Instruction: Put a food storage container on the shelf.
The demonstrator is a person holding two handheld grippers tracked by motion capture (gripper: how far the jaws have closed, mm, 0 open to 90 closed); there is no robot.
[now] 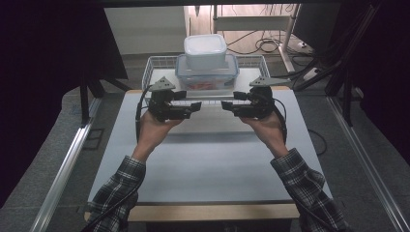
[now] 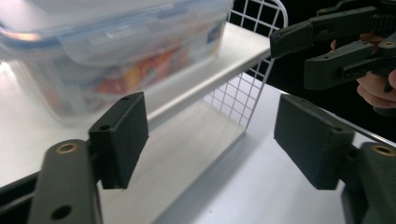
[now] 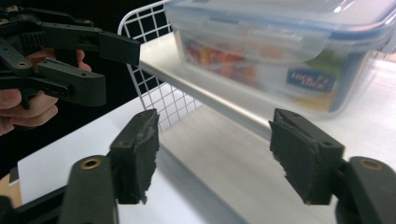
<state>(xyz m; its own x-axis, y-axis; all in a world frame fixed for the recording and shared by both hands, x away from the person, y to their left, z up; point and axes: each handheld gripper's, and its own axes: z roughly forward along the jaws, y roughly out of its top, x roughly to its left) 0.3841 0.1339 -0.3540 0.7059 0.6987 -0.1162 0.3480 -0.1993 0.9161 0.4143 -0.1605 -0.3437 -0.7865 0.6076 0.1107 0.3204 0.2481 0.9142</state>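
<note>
Left gripper (image 1: 196, 105) and right gripper (image 1: 226, 105) face each other tip to tip, low over the white tabletop (image 1: 203, 159), each held in one of the person's hands, with plaid sleeves below. Both sets of jaws stand apart with nothing between the pads and touching nothing; in the left gripper view the left gripper (image 2: 210, 135) frames only bare surface.

Just beyond the fingertips lies the front lip of a white wire basket tray (image 1: 157, 65). On its flat floor sits a clear lidded container (image 1: 207, 75) with blue clips and colourful contents, and a smaller white container (image 1: 205, 50) is stacked on top of it. In the right gripper view the right gripper (image 3: 215, 154) points at the tray's front edge, the clear box close behind it.

The grippers look either freshly let go of the tray or poised to take it. A next move on the tray would call for each gripper to close on the rim at its own side, level, so that the stack does not tip
</note>
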